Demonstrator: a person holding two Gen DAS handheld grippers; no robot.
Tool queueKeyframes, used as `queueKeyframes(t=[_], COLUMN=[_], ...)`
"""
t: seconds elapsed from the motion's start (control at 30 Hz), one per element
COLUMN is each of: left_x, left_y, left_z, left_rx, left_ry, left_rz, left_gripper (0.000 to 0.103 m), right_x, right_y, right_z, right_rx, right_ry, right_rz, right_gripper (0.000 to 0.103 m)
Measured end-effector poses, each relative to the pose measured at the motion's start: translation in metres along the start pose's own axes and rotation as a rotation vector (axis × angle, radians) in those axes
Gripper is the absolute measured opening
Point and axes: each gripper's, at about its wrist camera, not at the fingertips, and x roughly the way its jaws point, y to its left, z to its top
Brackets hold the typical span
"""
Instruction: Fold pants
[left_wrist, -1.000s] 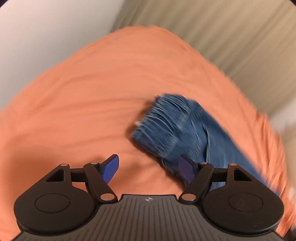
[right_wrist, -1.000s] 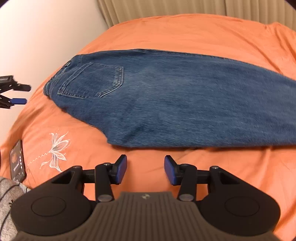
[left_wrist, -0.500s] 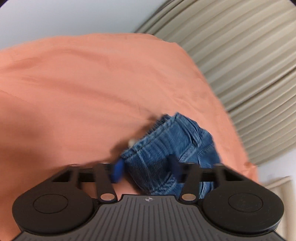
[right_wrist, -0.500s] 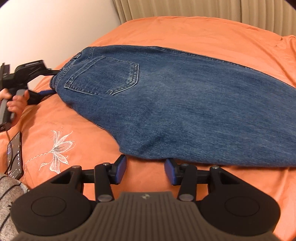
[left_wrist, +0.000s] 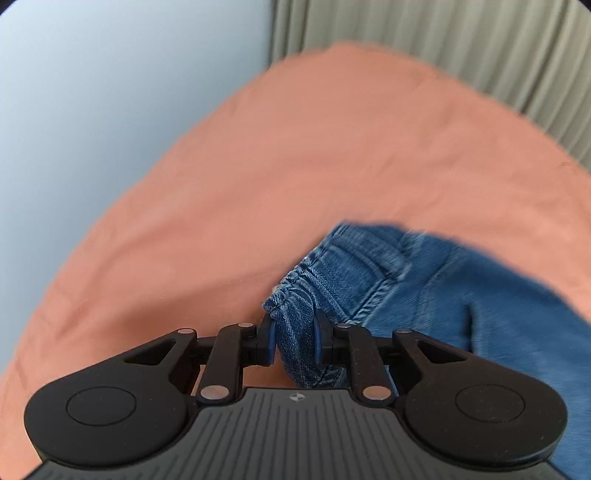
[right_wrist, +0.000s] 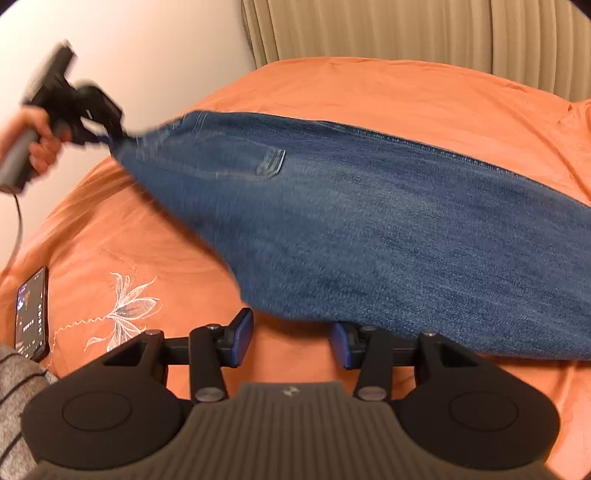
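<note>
1. Left tongs (left_wrist: 293, 341) clamped on the bunched waistband corner of the jeans (right_wrist: 369, 229) – jaws have just been closing, denim between the pads.
2. Right tongs (right_wrist: 291, 341) apart, nothing between them; near edge of the jeans lies just ahead, its hem touching or just over the right pad.
3. Jeans lie on the orange bed (right_wrist: 369, 85), long axis running across in front of the right tongs – waist end lifted off the bed at far left, legs trailing off right.
4. Judgement: left hand (right_wrist: 33, 144) owns the waist; right is nearer the mid-leg edge, likely next grab.
5. Containers: none. Phone (right_wrist: 31, 310) lies on the bed left of the right tongs, well apart from the jeans.
</note>
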Motion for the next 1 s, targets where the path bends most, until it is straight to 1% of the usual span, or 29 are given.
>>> queueKeyframes(t=[0.07, 0.1, 0.13, 0.17, 0.2, 0.23, 0.27, 0.3, 0.33, 0.4, 0.53, 0.63, 0.7, 0.8, 0.83, 1.0], left_x=[0.014, 0.018, 0.021, 0.021, 0.023, 0.023, 0.02, 0.017, 0.012, -0.001, -0.032, -0.056, -0.07, -0.085, -0.089, -0.097], left_y=[-0.003, -0.007, -0.01, -0.01, -0.013, -0.015, -0.016, -0.02, -0.022, -0.023, -0.024, -0.034, -0.046, -0.077, -0.088, -0.155], left_z=[-0.009, -0.011, -0.013, -0.014, -0.013, -0.01, -0.009, -0.007, -0.008, -0.012, -0.017, -0.02, -0.024, -0.029, -0.032, -0.05], left_rx=[0.033, 0.062, 0.088, 0.104, 0.116, 0.132, 0.158, 0.198, 0.247, 0.319, 0.327, 0.326, 0.328, 0.361, 0.38, 0.489], left_ry=[-0.005, -0.01, -0.013, -0.016, -0.015, -0.015, -0.029, -0.058, -0.092, -0.127, -0.162, -0.193, -0.191, -0.167, -0.164, -0.165], left_rz=[0.025, 0.039, 0.054, 0.068, 0.074, 0.084, 0.112, 0.15, 0.174, 0.189, 0.172, 0.119, 0.063, -0.053, -0.081, -0.166], left_gripper=[0.024, 0.026, 0.032, 0.034, 0.039, 0.052, 0.061, 0.079, 0.085, 0.085, 0.084, 0.084, 0.084, 0.081, 0.081, 0.081], right_x=[-0.002, -0.003, -0.005, -0.005, -0.007, -0.006, -0.007, -0.008, -0.01, -0.012, -0.031, -0.056, -0.074, -0.101, -0.112, -0.169], right_y=[0.0, 0.001, 0.001, 0.002, 0.001, 0.001, 0.0, -0.001, -0.003, -0.008, -0.023, -0.038, -0.056, -0.1, -0.117, -0.213], right_z=[0.0, 0.001, 0.001, 0.001, 0.002, 0.003, 0.002, 0.002, 0.001, -0.001, -0.006, -0.012, -0.012, -0.012, -0.012, -0.013], right_rx=[0.001, -0.002, -0.008, -0.013, -0.016, -0.018, -0.018, -0.015, -0.007, 0.014, 0.04, 0.052, 0.082, 0.179, 0.219, 0.388], right_ry=[-0.009, -0.014, -0.02, -0.021, -0.017, -0.011, -0.005, 0.001, 0.007, 0.02, 0.029, 0.031, 0.03, 0.013, 0.004, -0.051], right_rz=[-0.001, -0.002, -0.003, -0.001, 0.001, 0.002, 0.002, 0.001, -0.002, -0.007, -0.025, -0.058, -0.089, -0.13, -0.145, -0.274], right_gripper=[0.042, 0.042, 0.042, 0.042, 0.042, 0.042, 0.042, 0.042, 0.042, 0.042, 0.043, 0.044, 0.044, 0.044, 0.043, 0.043])
